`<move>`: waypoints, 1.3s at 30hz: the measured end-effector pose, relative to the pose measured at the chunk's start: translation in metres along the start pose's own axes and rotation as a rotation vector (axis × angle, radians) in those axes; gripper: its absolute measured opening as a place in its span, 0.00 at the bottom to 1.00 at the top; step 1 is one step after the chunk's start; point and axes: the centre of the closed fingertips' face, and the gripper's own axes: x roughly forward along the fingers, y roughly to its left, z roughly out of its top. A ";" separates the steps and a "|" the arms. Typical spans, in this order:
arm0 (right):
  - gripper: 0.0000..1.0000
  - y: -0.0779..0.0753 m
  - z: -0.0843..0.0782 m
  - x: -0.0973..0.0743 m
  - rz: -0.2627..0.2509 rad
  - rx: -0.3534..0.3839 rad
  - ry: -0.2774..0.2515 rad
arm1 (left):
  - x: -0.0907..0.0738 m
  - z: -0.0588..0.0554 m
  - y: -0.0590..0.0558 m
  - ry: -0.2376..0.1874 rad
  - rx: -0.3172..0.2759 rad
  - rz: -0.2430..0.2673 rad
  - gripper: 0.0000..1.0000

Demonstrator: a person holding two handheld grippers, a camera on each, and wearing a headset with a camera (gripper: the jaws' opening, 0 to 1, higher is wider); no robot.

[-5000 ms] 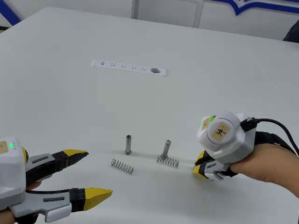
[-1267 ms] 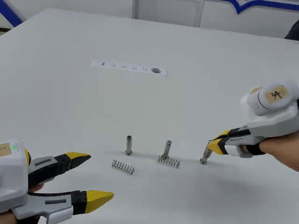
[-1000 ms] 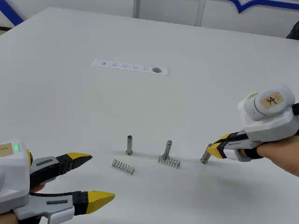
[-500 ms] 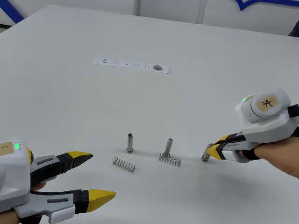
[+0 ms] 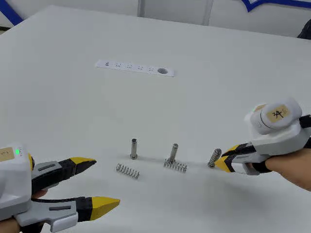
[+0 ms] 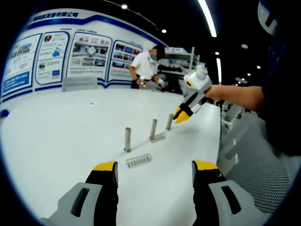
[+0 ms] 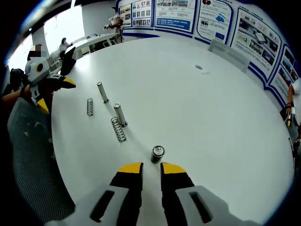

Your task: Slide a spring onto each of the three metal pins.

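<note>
Right pin (image 5: 214, 158) upright on tabletop (image 5: 73, 107), spring already over it. Hence right hand-held gripper (image 5: 225, 163) just beside it, released, jaws barely apart, grasping nothing. Left pin (image 5: 133, 148) and middle pin (image 5: 173, 152) bare. Near spring (image 5: 127, 171) flat in front, far spring (image 5: 175, 166) at middle pin's foot, handy for pickup. Left hand-held gripper (image 5: 101, 180) wide open, empty. Narrow jaw gap plain in right gripper view, hidden in head view.
</note>
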 end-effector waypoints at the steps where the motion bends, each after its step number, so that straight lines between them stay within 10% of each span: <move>1: 0.15 0.001 -0.001 0.000 0.001 0.000 0.000 | 0.000 0.000 0.000 0.000 0.000 -0.001 0.65; 25: 0.15 0.055 0.019 0.022 0.110 -0.138 -0.011 | 0.000 0.001 -0.001 0.001 0.006 -0.006 0.65; 39: 0.15 0.057 0.034 0.044 0.134 -0.295 0.016 | -0.001 0.000 0.000 0.005 0.003 -0.003 0.65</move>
